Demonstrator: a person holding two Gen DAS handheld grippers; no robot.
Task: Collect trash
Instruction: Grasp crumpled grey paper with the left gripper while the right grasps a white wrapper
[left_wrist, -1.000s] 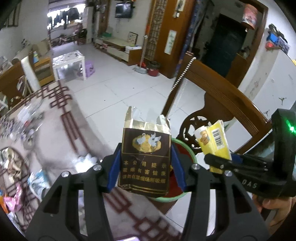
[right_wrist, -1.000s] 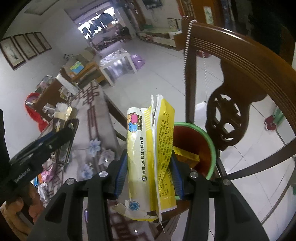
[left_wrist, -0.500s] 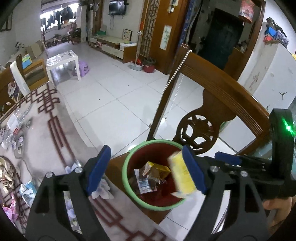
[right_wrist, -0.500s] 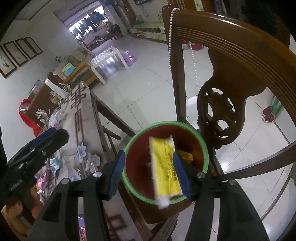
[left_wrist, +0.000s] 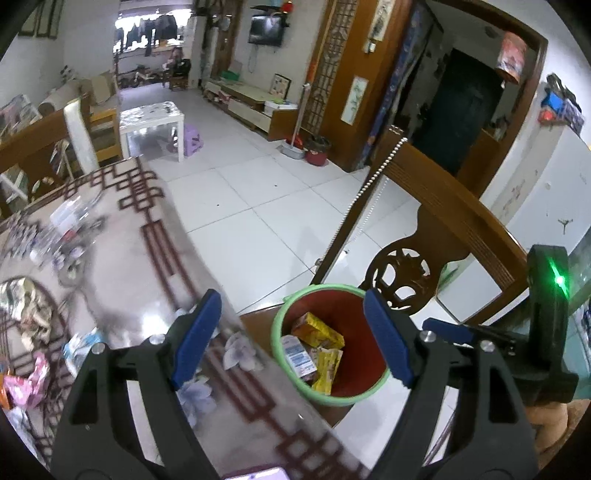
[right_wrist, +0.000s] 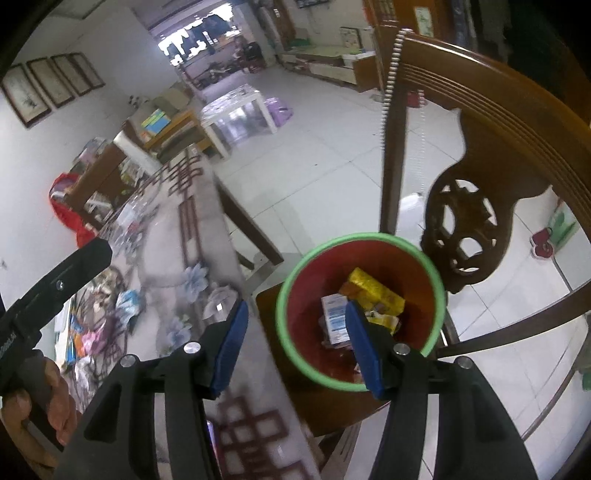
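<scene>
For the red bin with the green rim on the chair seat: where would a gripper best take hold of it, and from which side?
Grip the green rim of the red bin, one finger inside the wall and one outside, coming from above on the table side. The bin stands upright and open-topped, its body looks too wide for the jaws, and the chair back crowds the far side. Both grippers are open and empty.

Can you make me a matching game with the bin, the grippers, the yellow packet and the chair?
Things:
1. bin
2. yellow packet
3. left gripper
4. chair

States or places:
A. open, with nothing between its blue pads
B. carved brown wood, with a string of beads hanging on it
C. red inside with a green rim, standing on the chair seat
D. lying inside the bin with other trash

Pairs: 1-C, 2-D, 3-A, 4-B
</scene>
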